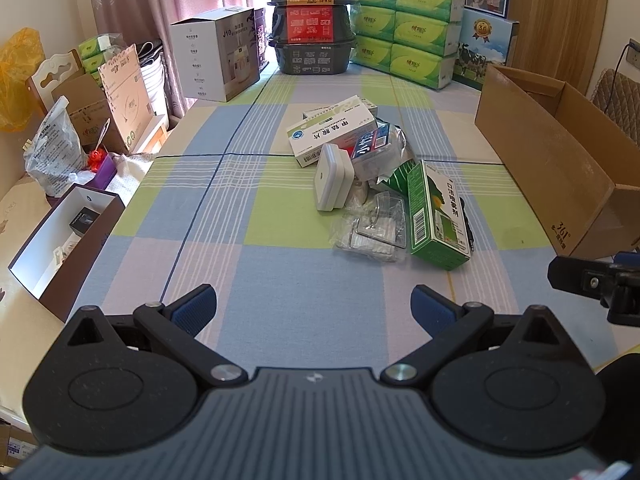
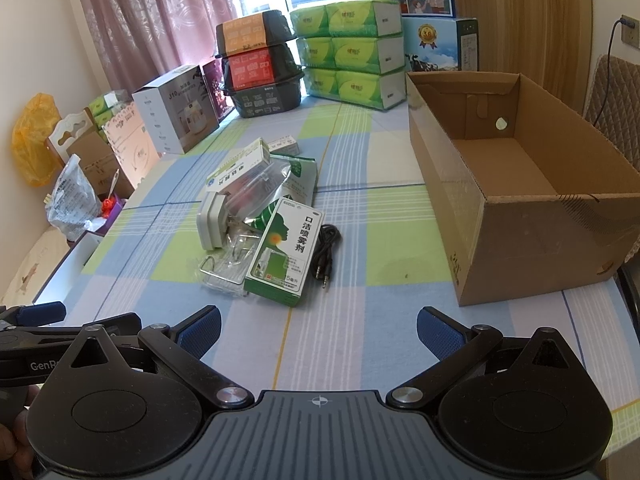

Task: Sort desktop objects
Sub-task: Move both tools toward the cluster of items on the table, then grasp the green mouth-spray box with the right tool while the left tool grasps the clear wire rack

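A pile lies mid-table: a green spray box [image 1: 438,216] [image 2: 285,251], a white medicine box [image 1: 332,136] [image 2: 238,170], a white square case [image 1: 331,182] [image 2: 212,220], clear bags with metal hooks [image 1: 374,226] [image 2: 226,268], and a black audio cable [image 2: 326,246]. A cardboard box [image 1: 552,160] [image 2: 520,184] stands open and empty on the right. My left gripper [image 1: 314,308] hovers open near the table's front, short of the pile. In the right wrist view my right gripper [image 2: 319,332] is open too, with nothing between its fingers.
Stacked black bowls [image 1: 312,20] [image 2: 260,64], green tissue packs [image 1: 404,28] [image 2: 352,52] and a white appliance box [image 1: 218,54] [image 2: 172,108] line the far edge. An open brown-and-white box [image 1: 64,240] sits off the left edge. A checked cloth [image 1: 280,208] covers the table.
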`<state>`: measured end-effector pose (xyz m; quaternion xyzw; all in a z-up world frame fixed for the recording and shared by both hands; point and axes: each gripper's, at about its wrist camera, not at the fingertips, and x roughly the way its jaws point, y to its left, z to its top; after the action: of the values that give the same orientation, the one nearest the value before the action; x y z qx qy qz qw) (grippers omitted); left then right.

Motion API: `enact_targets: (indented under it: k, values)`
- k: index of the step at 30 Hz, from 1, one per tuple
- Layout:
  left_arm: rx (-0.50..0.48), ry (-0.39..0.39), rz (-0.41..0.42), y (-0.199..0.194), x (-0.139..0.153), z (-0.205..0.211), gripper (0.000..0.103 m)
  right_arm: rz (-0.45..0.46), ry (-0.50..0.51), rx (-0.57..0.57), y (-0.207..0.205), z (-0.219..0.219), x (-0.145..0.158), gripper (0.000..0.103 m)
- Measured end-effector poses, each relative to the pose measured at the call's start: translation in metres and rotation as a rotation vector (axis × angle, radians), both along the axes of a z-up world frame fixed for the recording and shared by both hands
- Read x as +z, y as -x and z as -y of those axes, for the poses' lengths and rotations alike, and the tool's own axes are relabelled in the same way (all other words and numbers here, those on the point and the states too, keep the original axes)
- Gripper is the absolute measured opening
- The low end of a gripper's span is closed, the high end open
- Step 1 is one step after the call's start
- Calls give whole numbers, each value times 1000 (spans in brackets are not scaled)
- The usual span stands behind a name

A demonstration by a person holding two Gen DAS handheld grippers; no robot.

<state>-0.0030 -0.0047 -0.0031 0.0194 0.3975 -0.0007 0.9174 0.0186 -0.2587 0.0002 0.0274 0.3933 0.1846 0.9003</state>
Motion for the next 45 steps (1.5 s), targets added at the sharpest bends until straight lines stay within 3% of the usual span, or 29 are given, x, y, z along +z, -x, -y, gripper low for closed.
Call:
enact_targets:
  k: [11, 23, 29, 31, 37, 40, 45]
  values:
    - [-5, 30, -38, -6, 4, -8, 102, 8, 16, 1, -1, -2, 7, 101]
    - [-72, -37, -10, -33, 13, -7, 102, 49, -19, 24, -18, -14, 11, 101]
    - [-94, -50, -1, -55, 1, -9, 102, 35, -33, 37, -37, -20, -6, 99]
    - [-99, -55, -6, -62, -7, -11, 102, 21, -36, 52, -44, -23, -14, 86]
    - [-114, -42, -6, -82, -30, -16, 102, -25, -81, 77, -67, -30, -38, 84]
    - [-125, -87, 21, -86, -38, -12, 102, -52, -105, 94, -77, -35, -48, 84]
    - [-127, -38, 26, -93, -48, -13, 102, -78, -99, 100, -90, -43, -62, 84]
